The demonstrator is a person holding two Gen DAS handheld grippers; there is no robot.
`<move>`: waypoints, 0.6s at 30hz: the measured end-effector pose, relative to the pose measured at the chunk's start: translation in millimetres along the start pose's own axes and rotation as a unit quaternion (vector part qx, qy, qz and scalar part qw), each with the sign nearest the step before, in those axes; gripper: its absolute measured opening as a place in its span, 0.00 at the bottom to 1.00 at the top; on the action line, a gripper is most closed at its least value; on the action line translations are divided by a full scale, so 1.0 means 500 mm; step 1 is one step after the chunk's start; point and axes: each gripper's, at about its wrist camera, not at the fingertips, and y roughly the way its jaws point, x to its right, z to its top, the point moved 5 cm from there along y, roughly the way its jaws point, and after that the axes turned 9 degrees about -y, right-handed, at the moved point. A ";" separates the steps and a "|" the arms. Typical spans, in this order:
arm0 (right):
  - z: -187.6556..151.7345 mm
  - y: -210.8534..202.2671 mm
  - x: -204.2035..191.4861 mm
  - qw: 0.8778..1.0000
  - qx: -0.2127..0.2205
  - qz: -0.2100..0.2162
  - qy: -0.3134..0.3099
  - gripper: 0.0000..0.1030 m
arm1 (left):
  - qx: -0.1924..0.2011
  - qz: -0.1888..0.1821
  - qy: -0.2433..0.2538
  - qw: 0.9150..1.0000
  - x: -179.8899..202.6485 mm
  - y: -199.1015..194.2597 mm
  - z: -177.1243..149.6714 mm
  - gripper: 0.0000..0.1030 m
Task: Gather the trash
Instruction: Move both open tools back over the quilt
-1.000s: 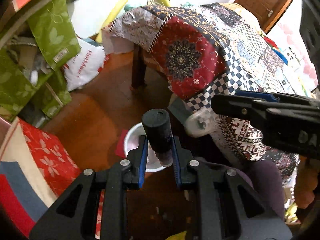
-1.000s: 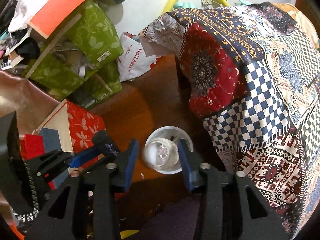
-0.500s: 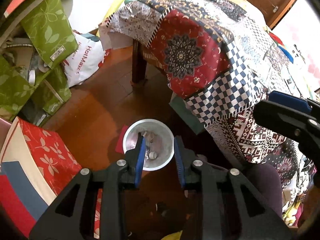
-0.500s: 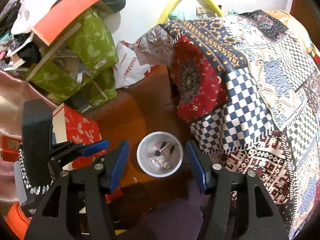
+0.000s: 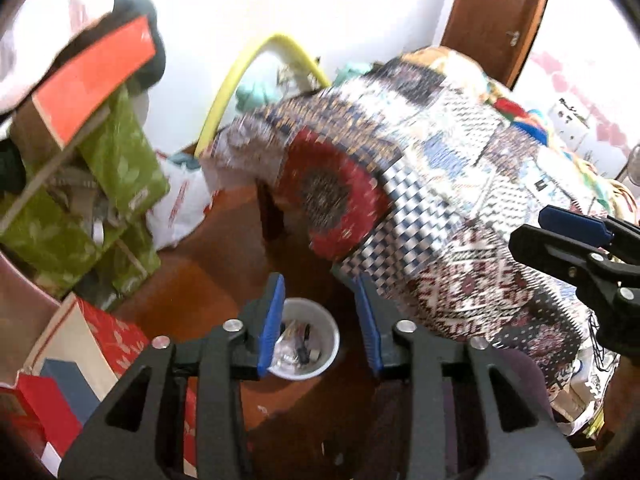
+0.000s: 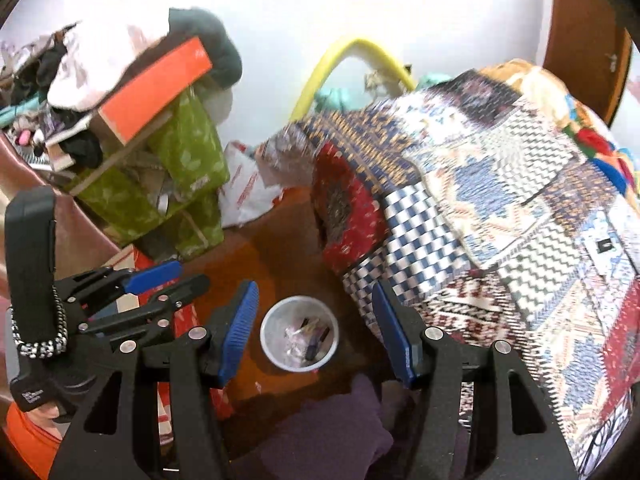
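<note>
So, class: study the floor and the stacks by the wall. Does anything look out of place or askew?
The orange box sits tilted on the green bags, under loose clothes. Small white scraps lie on the floor beside the bin.

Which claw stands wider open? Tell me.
The right claw. Its blue pads sit clear on both sides of the white bin; the left claw has just been opening, with a narrower, empty gap.

- Left gripper (image 5: 320,322): black plastic frame with triangular cut-outs, silver screw heads at the pivots.
- Fingers (image 5: 271,320): ribbed blue pads on the inner faces.
- Right gripper (image 6: 316,334): identical black frame, blue pads, silver screws.
</note>
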 end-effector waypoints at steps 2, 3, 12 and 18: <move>-0.003 -0.033 0.012 1.000 0.016 -0.014 0.003 0.54 | 0.015 -0.013 0.008 1.000 0.030 -0.027 0.007 0.41; -0.005 -0.053 0.020 0.999 0.025 -0.023 0.005 0.54 | 0.019 -0.017 0.010 1.000 0.038 -0.035 0.010 0.44; -0.034 -0.184 0.117 0.990 0.084 -0.100 0.045 0.54 | 0.055 -0.072 0.075 0.993 0.202 -0.091 0.052 0.52; -0.073 -0.233 0.223 0.981 0.087 -0.146 0.090 0.54 | 0.053 -0.127 0.119 0.983 0.347 -0.078 0.064 0.53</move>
